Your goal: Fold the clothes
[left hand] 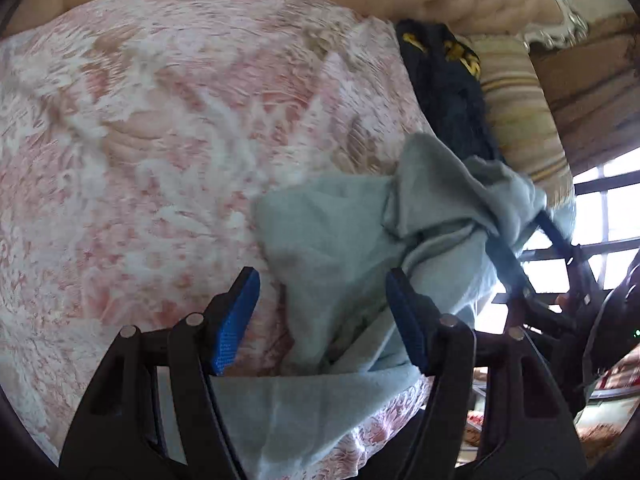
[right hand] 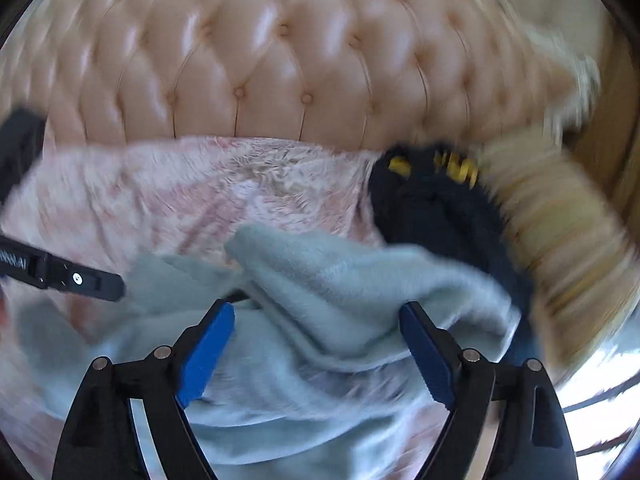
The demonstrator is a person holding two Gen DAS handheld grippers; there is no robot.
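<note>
Your left gripper (left hand: 322,320) is spread wide, and so is your right gripper (right hand: 316,350). The crumpled pale blue cloth (left hand: 352,232) lies on the pink bedspread (left hand: 160,140) directly between and ahead of both, ungripped.

Right gripper (right hand: 316,344): six o'clock, blue-padded fingers spread wide apart.
Light blue garment (right hand: 340,292): rumpled between and under the fingers, centre to six.
Bedspread (right hand: 192,184): pink and white, nine to centre.
Dark garment (right hand: 432,208): yellow print, two o'clock.
Headboard (right hand: 280,52): tufted, twelve.
Left gripper (right hand: 88,280): nine, jaw state unclear.
</note>
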